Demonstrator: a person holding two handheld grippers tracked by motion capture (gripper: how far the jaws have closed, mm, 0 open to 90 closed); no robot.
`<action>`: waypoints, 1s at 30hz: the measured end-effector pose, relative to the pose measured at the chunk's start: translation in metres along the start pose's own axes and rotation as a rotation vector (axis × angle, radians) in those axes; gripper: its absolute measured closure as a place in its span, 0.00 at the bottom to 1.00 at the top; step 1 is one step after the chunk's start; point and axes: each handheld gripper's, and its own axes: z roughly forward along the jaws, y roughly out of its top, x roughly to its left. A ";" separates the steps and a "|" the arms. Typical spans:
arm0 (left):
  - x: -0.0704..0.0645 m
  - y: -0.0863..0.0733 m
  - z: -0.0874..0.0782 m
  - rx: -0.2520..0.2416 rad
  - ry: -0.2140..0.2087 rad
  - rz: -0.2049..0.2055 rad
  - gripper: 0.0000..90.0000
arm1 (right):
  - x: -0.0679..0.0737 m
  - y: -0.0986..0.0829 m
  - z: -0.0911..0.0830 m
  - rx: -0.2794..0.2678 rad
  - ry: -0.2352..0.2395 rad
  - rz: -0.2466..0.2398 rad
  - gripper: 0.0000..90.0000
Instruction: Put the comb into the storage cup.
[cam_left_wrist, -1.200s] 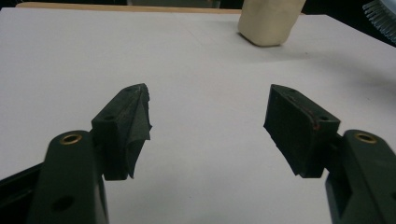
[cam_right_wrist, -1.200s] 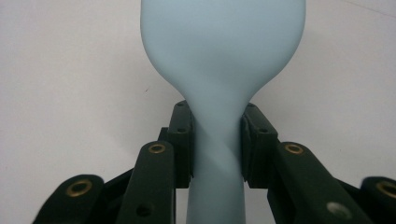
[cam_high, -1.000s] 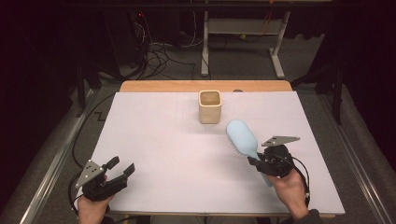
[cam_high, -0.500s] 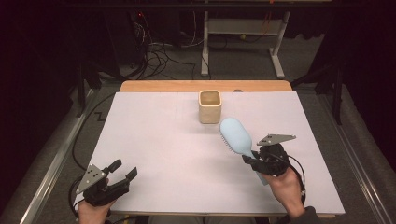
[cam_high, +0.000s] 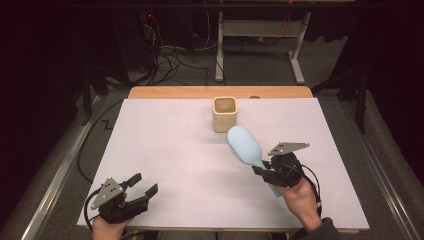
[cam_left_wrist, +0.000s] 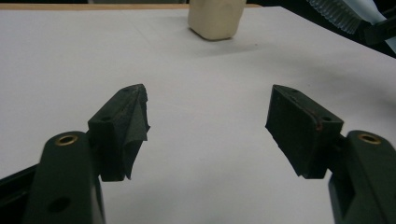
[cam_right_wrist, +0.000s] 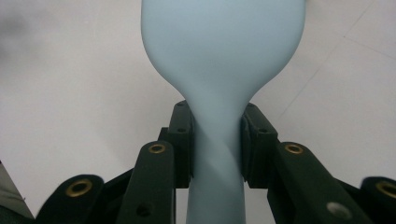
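White sheeting (cam_high: 180, 150) was spread over the table, with dark floor and cables seen beyond. At the near left corner the left gripper (cam_high: 142, 187) was held low, its jaws set wide apart with nothing between them. Near the far edge a cream cup (cam_high: 224, 113) stood upright. To the right, the right gripper (cam_high: 261, 170) was clamped on the neck of a pale blue hairbrush (cam_high: 245, 145), whose head was raised toward the cup, just short of it.

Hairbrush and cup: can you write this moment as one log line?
right gripper: shut on blue hairbrush handle, lifted | left gripper: open, holding nothing | cup: upright, beyond brush
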 end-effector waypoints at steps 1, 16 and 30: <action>-0.002 0.001 0.001 -0.001 -0.006 0.005 0.34 | 0.001 0.000 0.000 0.001 0.004 -0.001 0.78; -0.023 0.014 0.026 0.026 -0.078 0.023 0.33 | 0.010 0.004 0.002 -0.008 0.037 -0.035 0.78; -0.036 0.033 0.061 0.060 -0.135 0.022 0.28 | 0.014 0.005 0.003 -0.011 0.051 -0.044 0.78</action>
